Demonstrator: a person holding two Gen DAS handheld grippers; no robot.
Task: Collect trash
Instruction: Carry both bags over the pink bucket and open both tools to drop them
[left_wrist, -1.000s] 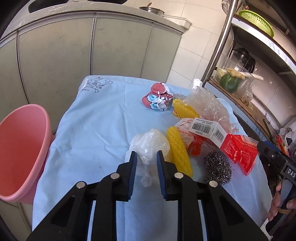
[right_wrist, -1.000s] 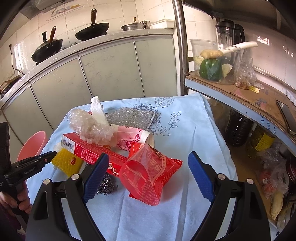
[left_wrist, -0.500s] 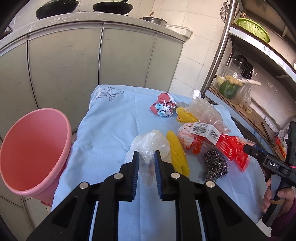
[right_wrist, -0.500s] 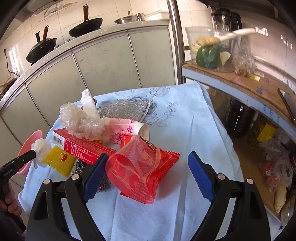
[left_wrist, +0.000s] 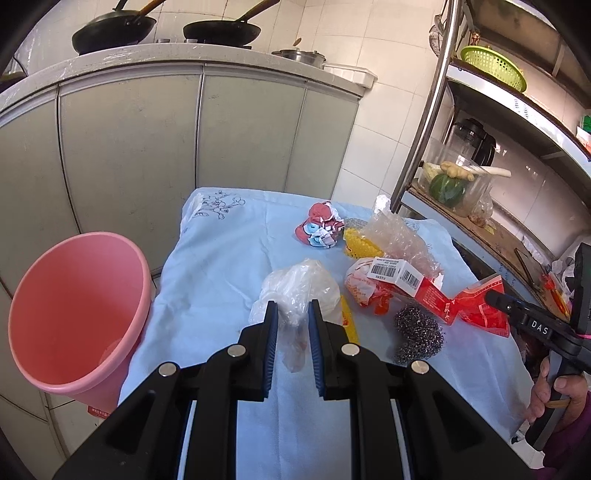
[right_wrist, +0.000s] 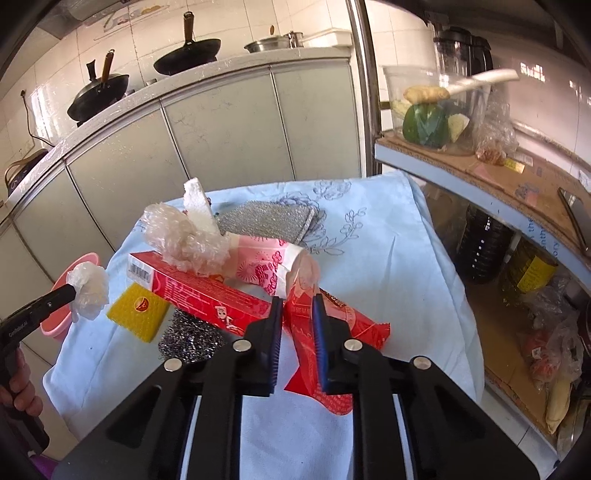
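My left gripper (left_wrist: 292, 314) is shut on a crumpled clear plastic bag (left_wrist: 299, 288) and holds it above the blue tablecloth (left_wrist: 229, 266); the bag also shows in the right wrist view (right_wrist: 90, 288). My right gripper (right_wrist: 298, 302) is shut on a red plastic wrapper (right_wrist: 314, 354), also seen in the left wrist view (left_wrist: 476, 306). A pink bin (left_wrist: 70, 314) stands left of the table. A red box (right_wrist: 199, 288), a pink cup (right_wrist: 266, 266), crumpled film (right_wrist: 181, 236) and a red-white paper wad (left_wrist: 319, 225) lie on the cloth.
A steel wool ball (left_wrist: 419, 334), yellow scrub pads (right_wrist: 138, 308) and a grey scouring cloth (right_wrist: 266, 221) lie among the trash. Grey cabinets (left_wrist: 184, 147) stand behind. A metal shelf (right_wrist: 480, 173) with vegetables stands to the right.
My left gripper lifted the clear bag off the cloth and drew back, bringing the pink bin into fuller view. My right gripper closed from wide open onto the red wrapper.
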